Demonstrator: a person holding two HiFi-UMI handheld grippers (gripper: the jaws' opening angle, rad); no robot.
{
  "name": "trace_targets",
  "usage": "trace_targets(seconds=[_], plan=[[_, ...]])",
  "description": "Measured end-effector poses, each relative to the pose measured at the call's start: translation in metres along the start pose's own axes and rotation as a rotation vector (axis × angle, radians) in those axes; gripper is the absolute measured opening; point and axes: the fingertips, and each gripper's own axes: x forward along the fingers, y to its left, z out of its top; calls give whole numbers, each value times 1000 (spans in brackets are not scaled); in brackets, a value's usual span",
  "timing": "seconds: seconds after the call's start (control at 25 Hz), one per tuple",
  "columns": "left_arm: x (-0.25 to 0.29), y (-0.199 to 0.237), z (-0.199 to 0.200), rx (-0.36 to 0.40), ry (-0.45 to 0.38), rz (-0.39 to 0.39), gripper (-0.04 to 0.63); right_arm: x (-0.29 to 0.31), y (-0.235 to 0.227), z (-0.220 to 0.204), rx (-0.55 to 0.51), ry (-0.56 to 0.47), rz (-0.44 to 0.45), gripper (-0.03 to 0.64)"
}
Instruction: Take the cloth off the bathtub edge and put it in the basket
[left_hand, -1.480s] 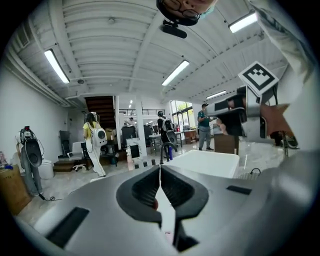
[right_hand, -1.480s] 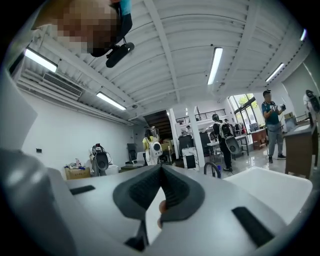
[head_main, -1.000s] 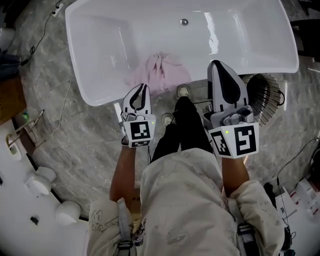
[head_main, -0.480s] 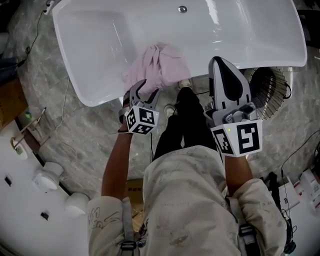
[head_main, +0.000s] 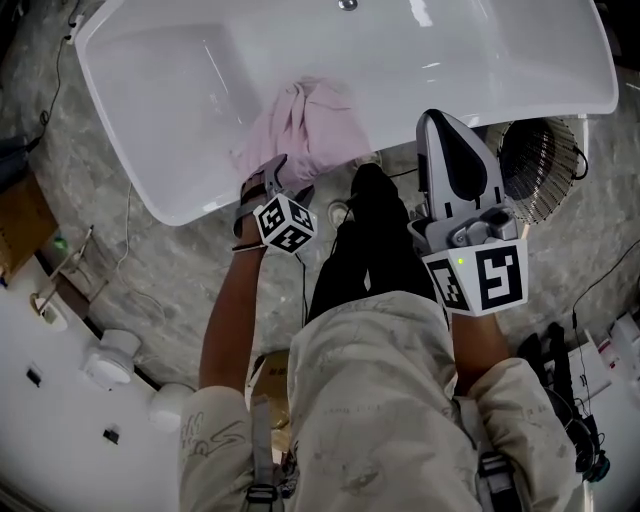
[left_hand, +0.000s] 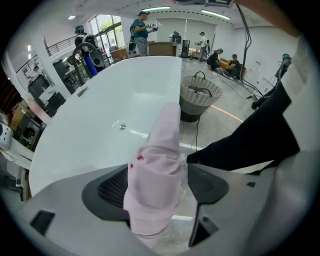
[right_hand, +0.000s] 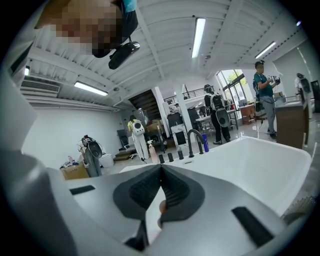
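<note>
One relation decides your next move: the pink cloth (head_main: 302, 122) lies straight ahead of your left gripper (head_main: 282, 183), already in the gap between its jaws. The cloth hangs over the near edge of the white bathtub (head_main: 180, 100), and its long axis runs away from you, from the rim up into the tub. In the left gripper view the same line shows: the cloth (left_hand: 157, 165) stretches lengthwise along the direction the left gripper (left_hand: 160, 186) points, so the jaws straddle it across its narrow width.

Your left jaws have just been opening and stand wide. The bunched lower end of the cloth sits between the pads, close against one pad with a clear gap at the other, so nothing is clamped yet. I judge that closing here would catch the bunched end rather than a loose corner.

Your right gripper (head_main: 441, 125) is well apart from the cloth, off to its right, with its jaws pressed together and nothing in them, as the right gripper (right_hand: 160, 169) view confirms. It is the nearer one to the wire basket (head_main: 537, 182), which stands on the floor beside the tub, to the right of the cloth.
</note>
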Motion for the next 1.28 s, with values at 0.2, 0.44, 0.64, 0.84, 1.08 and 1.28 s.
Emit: trace_targets(seconds=[0.2, 0.44, 0.64, 0.84, 1.08, 1.28], plan=[[26, -8, -8, 57, 61, -41, 353, 2, -12, -6, 10, 15, -22, -12], [44, -4, -9, 45, 79, -17, 351, 5, -21, -11, 11, 24, -33, -12], [44, 5, -10, 79, 89, 17, 234, 7, -22, -11, 11, 26, -36, -12], [39, 4, -10, 90, 109, 13, 208, 4, -18, -6, 6, 15, -31, -12], [22, 2, -9, 47, 78, 15, 179, -2, -12, 2, 6, -3, -29, -12], [14, -1, -5, 42, 57, 27, 161, -11, -4, 14, -19, -24, -17, -12]])
